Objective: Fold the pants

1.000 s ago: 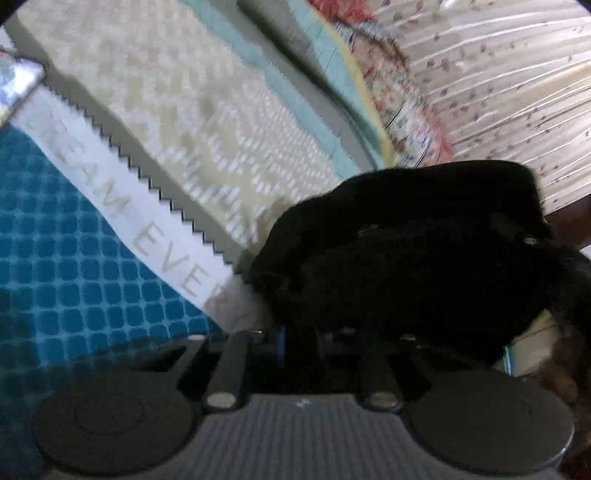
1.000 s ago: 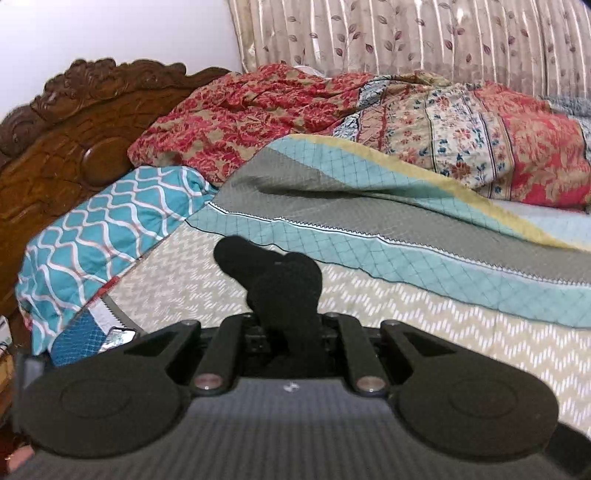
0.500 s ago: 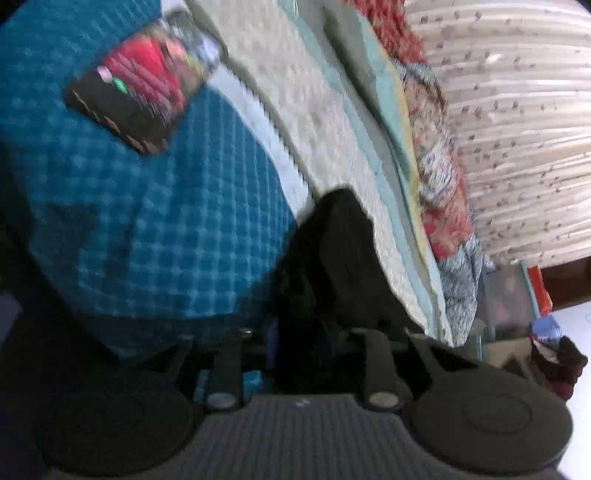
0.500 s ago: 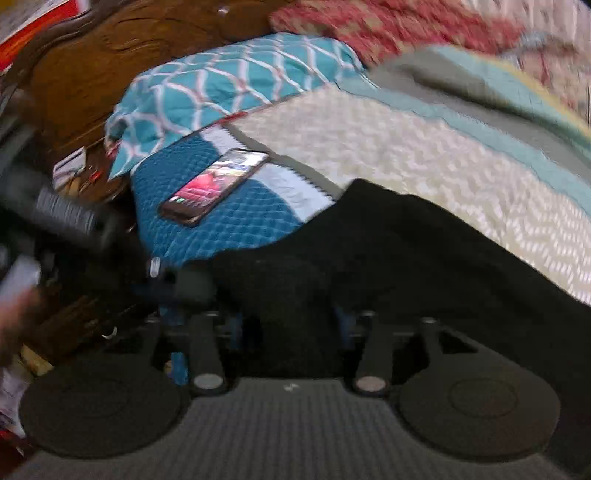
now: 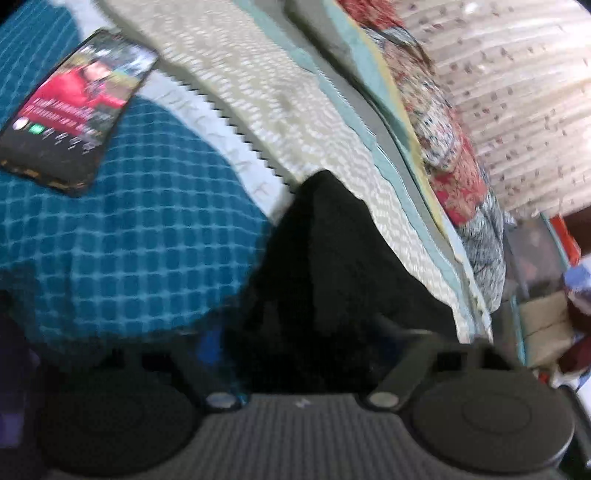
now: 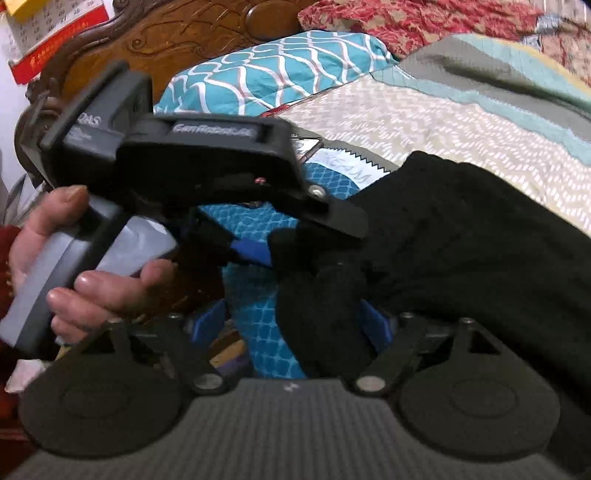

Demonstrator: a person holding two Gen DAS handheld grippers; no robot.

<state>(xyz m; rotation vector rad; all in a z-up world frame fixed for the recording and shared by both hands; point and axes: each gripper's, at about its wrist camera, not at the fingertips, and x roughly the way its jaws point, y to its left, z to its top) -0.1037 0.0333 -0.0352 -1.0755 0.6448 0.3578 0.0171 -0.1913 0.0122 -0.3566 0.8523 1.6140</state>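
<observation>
Right wrist view, nearest: right gripper (image 6: 291,325) w/ jaws spread wide & opening; blue pads apart, black cloth lay loose btwn them, pressed by neither pad.
Pants, R view: black pants (image 6: 461,251) ran from btwn the right jaws up & to the right over the bedspread; one thick fold bunched just ahead of the jaws.
Left gripper, R view: left gripper (image 6: 255,254) sat just ahead-left of the right one, its blue fingertip at the edge of the same black fold; whether it pinched cloth couldn't be told from here.
Hand: person's hand (image 6: 74,273) wrapped round the grey handle, left of the right jaws.
Left wrist view, nearest: left gripper (image 5: 295,347) w/ jaws part-open & opening; pants (image 5: 332,266) filled the gap btwn them, pads hidden by dark cloth & blur, so grip couldn't be told.
Pants, L view: narrowed to a point straight ahead of the jaws, lying on the bed.
Bedspread: blue checked patch (image 5: 129,229) ahead-left of left jaws; cream zigzag part (image 5: 258,85) beyond the pants.
Phone: phone (image 5: 74,110) lay screen-up on the blue patch, far ahead-left, well apart from pants.
Pillow: teal wave-print pillow (image 6: 280,70) far ahead of right gripper, against carved wood headboard (image 6: 177,37).
Farthest: red floral quilt (image 6: 417,18) & curtain (image 5: 517,92).
</observation>
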